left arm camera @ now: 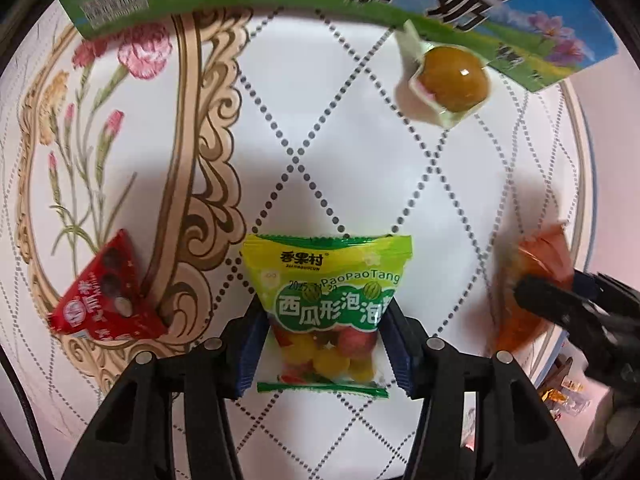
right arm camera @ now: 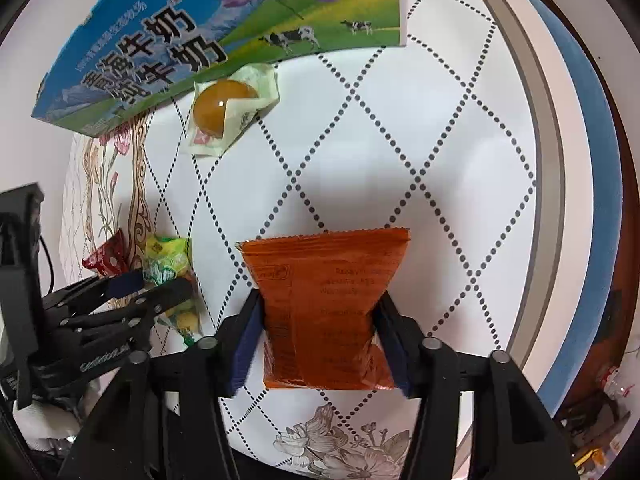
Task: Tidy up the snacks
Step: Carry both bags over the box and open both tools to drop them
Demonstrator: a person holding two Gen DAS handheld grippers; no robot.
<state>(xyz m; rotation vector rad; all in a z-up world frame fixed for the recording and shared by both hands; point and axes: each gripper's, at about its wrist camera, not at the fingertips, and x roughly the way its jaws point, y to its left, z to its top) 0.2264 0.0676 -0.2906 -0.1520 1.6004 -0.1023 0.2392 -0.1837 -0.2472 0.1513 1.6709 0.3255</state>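
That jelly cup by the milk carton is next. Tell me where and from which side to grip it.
Grip the round amber jelly cup in its clear plastic wrapper across the dome's widest part, coming from above. It lies flat on the dotted white tablecloth, and the blue-green milk carton crowds its far side, so set the tongs on the two open sides; the loose wrapper flaps would likely slip.

Both wrist cameras face steeply down, close over table [left arm camera: 360, 168]; views share milk carton [right arm camera: 224, 28], probably also jelly cup [left arm camera: 454, 80].
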